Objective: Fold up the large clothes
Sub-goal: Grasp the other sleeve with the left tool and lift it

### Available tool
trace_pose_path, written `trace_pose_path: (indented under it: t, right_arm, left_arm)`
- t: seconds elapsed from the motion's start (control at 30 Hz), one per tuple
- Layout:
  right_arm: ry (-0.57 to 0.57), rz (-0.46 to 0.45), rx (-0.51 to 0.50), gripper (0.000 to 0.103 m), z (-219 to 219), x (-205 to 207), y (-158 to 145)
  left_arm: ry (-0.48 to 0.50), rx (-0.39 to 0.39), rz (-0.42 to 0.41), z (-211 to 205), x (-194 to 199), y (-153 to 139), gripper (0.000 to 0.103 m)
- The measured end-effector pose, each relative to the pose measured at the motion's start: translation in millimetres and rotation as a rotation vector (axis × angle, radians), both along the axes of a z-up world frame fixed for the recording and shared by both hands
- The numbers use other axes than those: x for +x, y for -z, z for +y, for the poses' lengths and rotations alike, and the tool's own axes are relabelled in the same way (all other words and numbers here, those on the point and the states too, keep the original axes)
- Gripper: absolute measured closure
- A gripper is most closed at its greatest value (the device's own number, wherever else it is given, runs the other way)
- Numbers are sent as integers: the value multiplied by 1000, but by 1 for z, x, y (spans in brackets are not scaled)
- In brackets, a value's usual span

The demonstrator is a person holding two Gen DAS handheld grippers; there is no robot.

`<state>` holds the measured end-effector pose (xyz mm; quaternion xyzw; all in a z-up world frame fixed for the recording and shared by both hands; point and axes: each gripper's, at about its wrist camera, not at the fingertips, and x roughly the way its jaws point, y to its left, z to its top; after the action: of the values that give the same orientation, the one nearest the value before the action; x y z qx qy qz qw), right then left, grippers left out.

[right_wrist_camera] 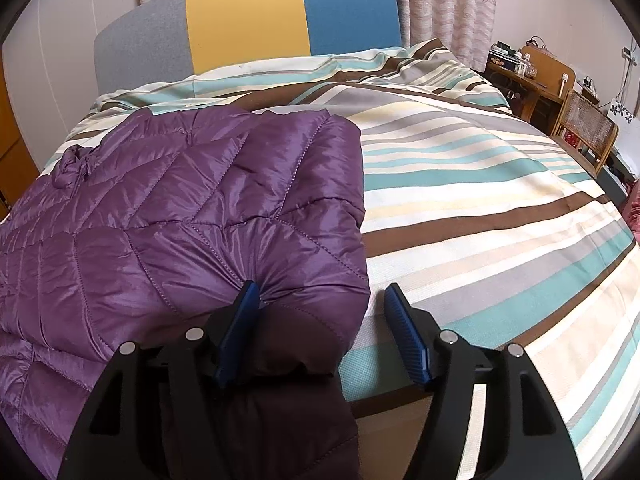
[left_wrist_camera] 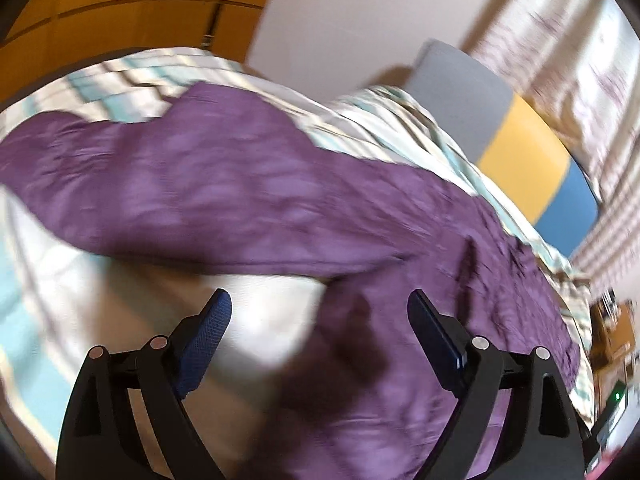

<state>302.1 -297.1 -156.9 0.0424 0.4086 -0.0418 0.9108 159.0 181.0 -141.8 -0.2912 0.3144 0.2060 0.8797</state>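
A purple quilted puffer jacket (right_wrist_camera: 192, 216) lies on a striped bed (right_wrist_camera: 480, 184), partly folded, its right edge running down the middle of the right wrist view. My right gripper (right_wrist_camera: 320, 300) is open, its jaws wide apart over the jacket's near right corner; the left fingertip (right_wrist_camera: 248, 300) presses into the fabric. In the blurred left wrist view the jacket (left_wrist_camera: 248, 184) stretches across the bed. My left gripper (left_wrist_camera: 318, 306) is open and empty just above the jacket's near part.
A grey, yellow and blue headboard (right_wrist_camera: 248, 28) stands at the far end of the bed. A wooden desk with clutter (right_wrist_camera: 532, 76) and a cane chair (right_wrist_camera: 588, 128) stand to the right. Curtains (right_wrist_camera: 448, 0) hang behind. An orange wardrobe (left_wrist_camera: 120, 8) is at the left.
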Motion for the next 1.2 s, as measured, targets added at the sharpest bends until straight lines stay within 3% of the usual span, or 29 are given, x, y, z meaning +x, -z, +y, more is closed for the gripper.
trace_pose_path:
  t: [0.3, 0.57, 0.8, 0.97, 1.1, 1.17, 1.2]
  right_arm:
    - [1, 1, 1, 37, 0, 0, 0]
    - [4, 1, 6, 36, -2, -1, 0]
    - [7, 2, 5, 34, -3, 0, 0]
    - [8, 2, 2, 34, -3, 0, 0]
    - [8, 2, 1, 34, -3, 0, 0]
    - [8, 2, 1, 33, -3, 0, 0]
    - [8, 2, 1, 33, -3, 0, 0]
  left_arm:
    - [-116, -73, -8, 40, -55, 17, 14]
    - [-297, -140, -88, 80, -99, 18, 14]
    - [-478, -252, -187, 139, -125, 13, 14]
    - [-531, -256, -213, 171, -122, 5, 18]
    - [-564, -232, -172, 190, -114, 7, 40]
    - [-585, -251, -154, 198, -115, 14, 57]
    - [-605, -270, -135, 204, -117, 19, 71]
